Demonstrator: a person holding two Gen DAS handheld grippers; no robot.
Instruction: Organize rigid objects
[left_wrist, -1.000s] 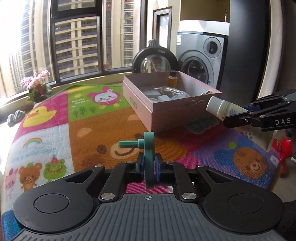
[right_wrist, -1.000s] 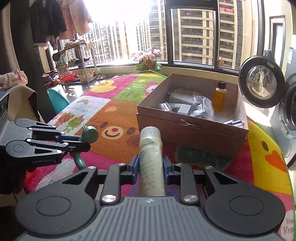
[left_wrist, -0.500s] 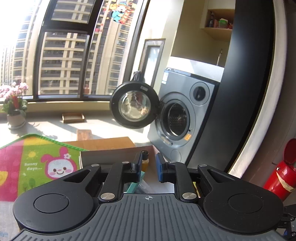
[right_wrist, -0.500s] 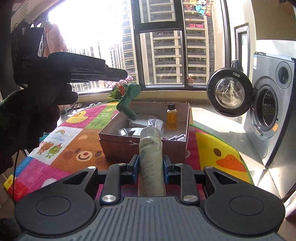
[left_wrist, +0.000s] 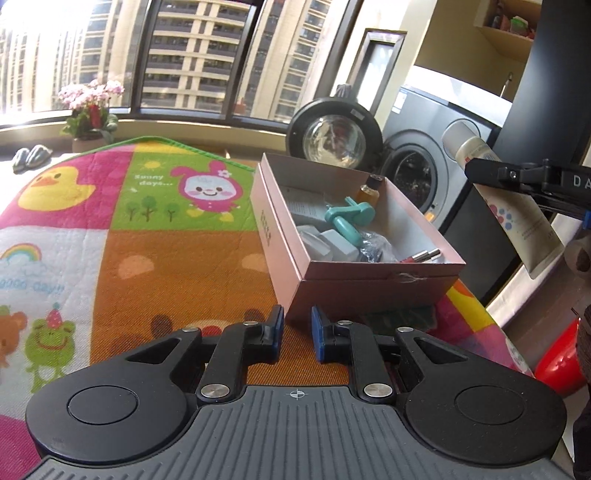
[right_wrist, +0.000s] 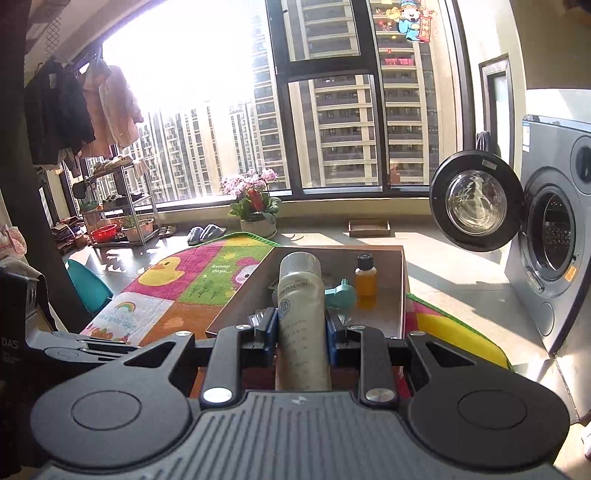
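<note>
Gone from the left gripper (left_wrist: 297, 338): teal toy (left_wrist: 347, 218), now lying inside the pink box (left_wrist: 369, 284), on top of the white bits, beside the small orange bottle (left_wrist: 369, 190). Jaws nearly together, nothing between the blue pads (left_wrist: 275, 334). Box sitting just ahead of the tips, on the bright animal mat (left_wrist: 147, 258).

Right gripper (right_wrist: 301, 328) squeezed tight on a white tube (right_wrist: 301, 317), cap end pointing forward. Held up above the near end of the box (right_wrist: 240, 310). Toy (right_wrist: 341, 295) and orange bottle (right_wrist: 365, 282) just past the tube's cap, down inside. Washing machine (right_wrist: 554, 229) off to the right, door hanging open.
</note>
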